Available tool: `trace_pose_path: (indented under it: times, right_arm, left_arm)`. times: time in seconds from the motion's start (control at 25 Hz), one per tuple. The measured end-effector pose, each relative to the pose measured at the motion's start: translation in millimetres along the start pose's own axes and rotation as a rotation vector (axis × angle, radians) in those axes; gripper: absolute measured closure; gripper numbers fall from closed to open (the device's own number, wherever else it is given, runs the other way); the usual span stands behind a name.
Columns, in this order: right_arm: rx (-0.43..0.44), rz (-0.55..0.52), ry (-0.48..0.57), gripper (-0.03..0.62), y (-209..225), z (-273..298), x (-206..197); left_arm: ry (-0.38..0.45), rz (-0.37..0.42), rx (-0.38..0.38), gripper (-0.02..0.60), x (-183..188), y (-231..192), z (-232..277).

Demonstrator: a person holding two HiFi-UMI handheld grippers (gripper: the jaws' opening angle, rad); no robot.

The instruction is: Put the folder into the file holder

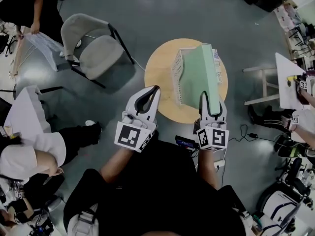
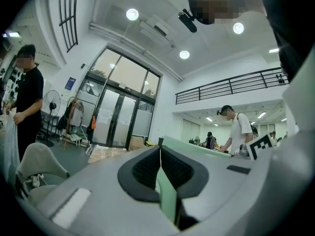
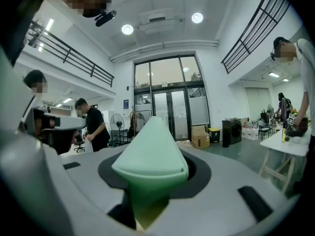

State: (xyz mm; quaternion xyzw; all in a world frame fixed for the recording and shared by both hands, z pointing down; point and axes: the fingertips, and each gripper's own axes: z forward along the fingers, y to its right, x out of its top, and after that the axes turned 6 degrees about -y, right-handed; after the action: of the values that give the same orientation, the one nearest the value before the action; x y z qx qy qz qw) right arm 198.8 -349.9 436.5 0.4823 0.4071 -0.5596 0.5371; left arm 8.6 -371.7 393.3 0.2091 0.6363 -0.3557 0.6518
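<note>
A pale green folder point(image 1: 199, 75) stands tilted over a white mesh file holder point(image 1: 177, 70) on a small round wooden table point(image 1: 160, 75). My right gripper point(image 1: 209, 100) is shut on the folder's near lower corner. In the right gripper view that green corner point(image 3: 150, 156) fills the space between the jaws. My left gripper point(image 1: 153, 90) hovers at the table's near left edge, just short of the holder. Its dark pads meet at the tips with nothing held. In the left gripper view the gripper point(image 2: 160, 151) shows closed, with the folder's edge point(image 2: 197, 146) beyond it.
A grey folding chair point(image 1: 96, 48) stands left of the table. People sit or stand at the far left and lower left. A white table point(image 1: 288, 80) with small items is at the right, and a cable and a small device point(image 1: 187, 142) lie on the floor near my legs.
</note>
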Motion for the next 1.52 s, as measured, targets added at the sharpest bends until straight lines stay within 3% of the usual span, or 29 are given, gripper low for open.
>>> trace_pose_path:
  times: [1.52]
  right_arm:
    - [0.021,-0.008,-0.124,0.444,-2.5,42.4,-62.0]
  left_arm:
    - [-0.024,-0.005,0.014,0.572,-5.9,-8.6,2.0]
